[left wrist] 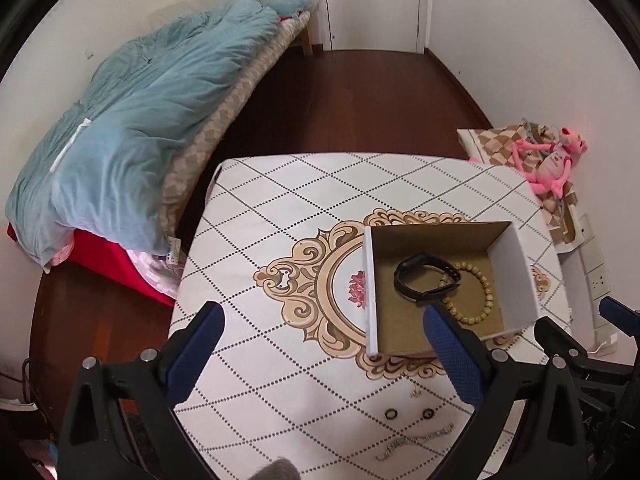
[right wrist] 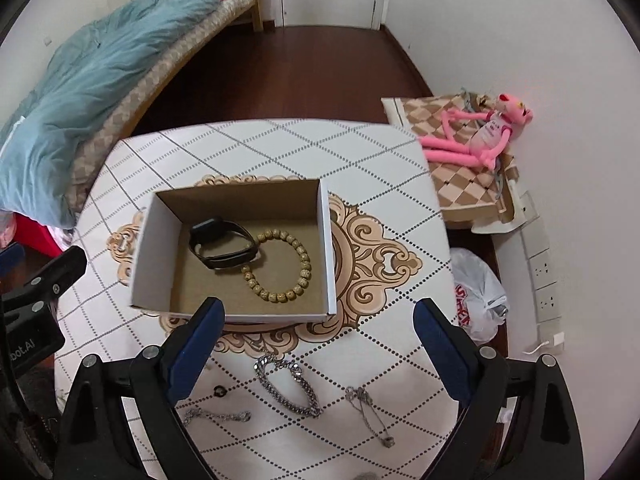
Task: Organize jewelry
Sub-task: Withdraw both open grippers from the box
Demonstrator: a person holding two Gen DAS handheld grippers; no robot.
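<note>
Right gripper (right wrist: 316,322), jaws open and empty, sits nearest the silver chain bracelet (right wrist: 286,384), which lies diagonally just below-ahead; left gripper (left wrist: 322,326) also open.

White walls (left wrist: 500,20) enclosed a dark wooden floor (left wrist: 340,100) that ran back to a white door (left wrist: 372,0). A bed (left wrist: 224,112) along the left wall carried a rumpled blue quilt (left wrist: 132,120). A pink plush toy (right wrist: 480,132) lay on a checked cushion (right wrist: 460,184) by the right wall.
</note>
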